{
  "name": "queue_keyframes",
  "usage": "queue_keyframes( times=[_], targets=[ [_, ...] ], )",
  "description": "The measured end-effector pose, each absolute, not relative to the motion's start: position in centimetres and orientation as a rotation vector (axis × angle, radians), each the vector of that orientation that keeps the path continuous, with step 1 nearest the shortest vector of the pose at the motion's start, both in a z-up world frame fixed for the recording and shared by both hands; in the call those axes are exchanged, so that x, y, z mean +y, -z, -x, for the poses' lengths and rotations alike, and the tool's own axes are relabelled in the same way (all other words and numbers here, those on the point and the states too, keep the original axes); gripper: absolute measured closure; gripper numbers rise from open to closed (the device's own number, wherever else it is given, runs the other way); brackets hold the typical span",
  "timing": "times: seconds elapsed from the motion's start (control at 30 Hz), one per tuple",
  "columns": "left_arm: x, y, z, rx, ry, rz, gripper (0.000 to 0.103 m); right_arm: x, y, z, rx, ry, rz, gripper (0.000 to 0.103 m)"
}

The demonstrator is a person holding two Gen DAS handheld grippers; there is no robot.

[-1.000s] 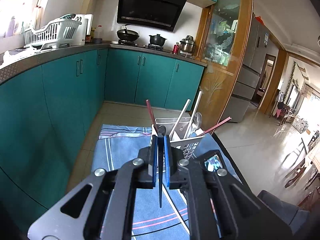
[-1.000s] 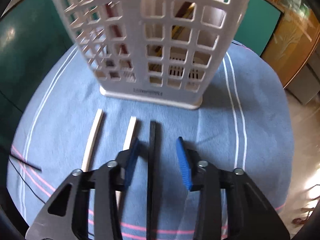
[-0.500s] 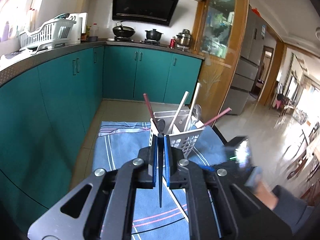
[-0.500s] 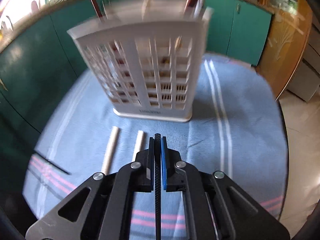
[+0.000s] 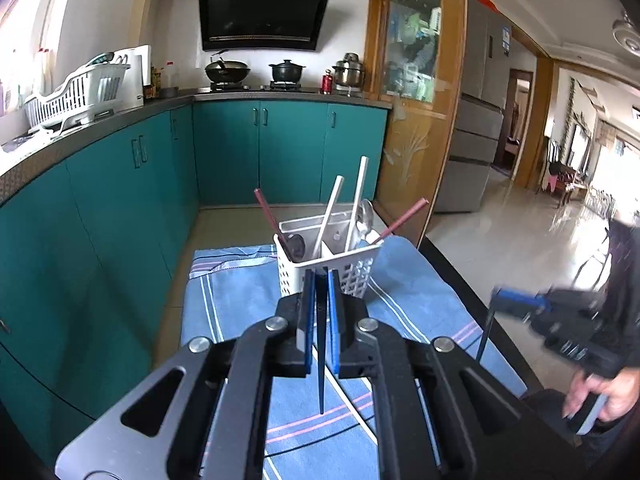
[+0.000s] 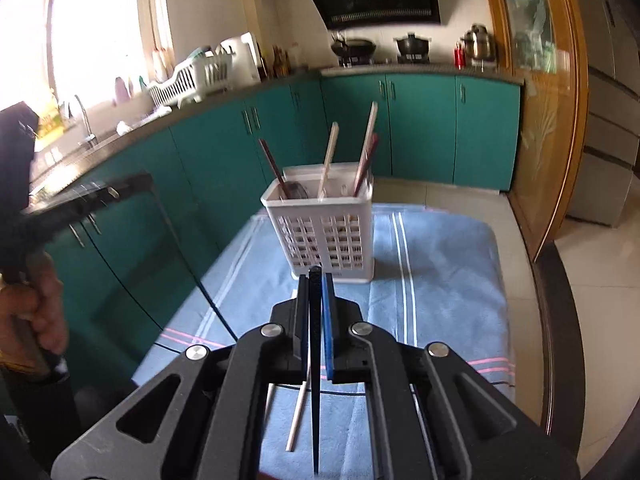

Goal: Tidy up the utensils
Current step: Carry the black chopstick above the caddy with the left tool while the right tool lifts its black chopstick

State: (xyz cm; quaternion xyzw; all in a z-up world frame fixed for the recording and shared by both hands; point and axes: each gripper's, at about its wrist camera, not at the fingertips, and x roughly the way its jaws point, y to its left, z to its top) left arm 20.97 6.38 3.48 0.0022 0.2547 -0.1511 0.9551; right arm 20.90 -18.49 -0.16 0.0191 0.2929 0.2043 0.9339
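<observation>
Black chopsticks sit in both of my tools: my left gripper (image 5: 318, 292) is clenched on one black chopstick (image 5: 320, 360), and my right gripper (image 6: 315, 300) is clenched on another dark chopstick (image 6: 315, 380). Both hang above the blue striped cloth (image 6: 440, 292). Ahead stands the white utensil basket (image 6: 324, 232), upright on the cloth, holding chopsticks and spoons. Two pale chopsticks (image 6: 298, 412) lie on the cloth below my right gripper.

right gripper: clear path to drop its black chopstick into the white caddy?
Probably yes. The right gripper, shut on a black chopstick, faces the white slotted plastic utensil caddy; nothing lies between, and its top is open.
</observation>
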Motion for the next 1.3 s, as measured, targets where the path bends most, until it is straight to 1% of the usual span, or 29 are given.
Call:
queue_keyframes(
  times=[0.13,0.33,0.67,0.83,1.03,1.17,1.3],
  targets=[
    [6.0,-3.7,-20.5,0.510,0.312,-0.014,0.097,-19.2,-3.4,-19.1,0.522,-0.417,-0.033,0.096],
    [6.0,-3.5,-20.4,0.520,0.307,-0.024,0.097,-18.9,-7.0,-18.6,0.458,-0.409,-0.001,0.097],
    [6.7,-3.3,-20.7,0.530,0.302,-0.021,0.097,-18.4,-5.9,-19.1,0.494,-0.397,0.007,0.096],
    [7.0,-3.7,-20.5,0.520,0.300,-0.009,0.097,-17.3,-7.6,-19.5,0.471,-0.406,0.030,0.096],
    [8.6,-4.2,-20.3,0.502,0.290,0.039,0.097,-14.9,-13.2,-22.2,0.370,-0.404,0.086,0.097],
    [9.8,-3.9,-20.6,0.507,0.274,0.063,0.097,-13.1,-16.5,-25.9,0.293,-0.361,0.107,0.097],
    [10.6,-3.9,-20.7,0.508,0.265,0.075,0.097,-12.5,-16.9,-29.9,0.289,-0.329,0.084,0.097]
  ],
)
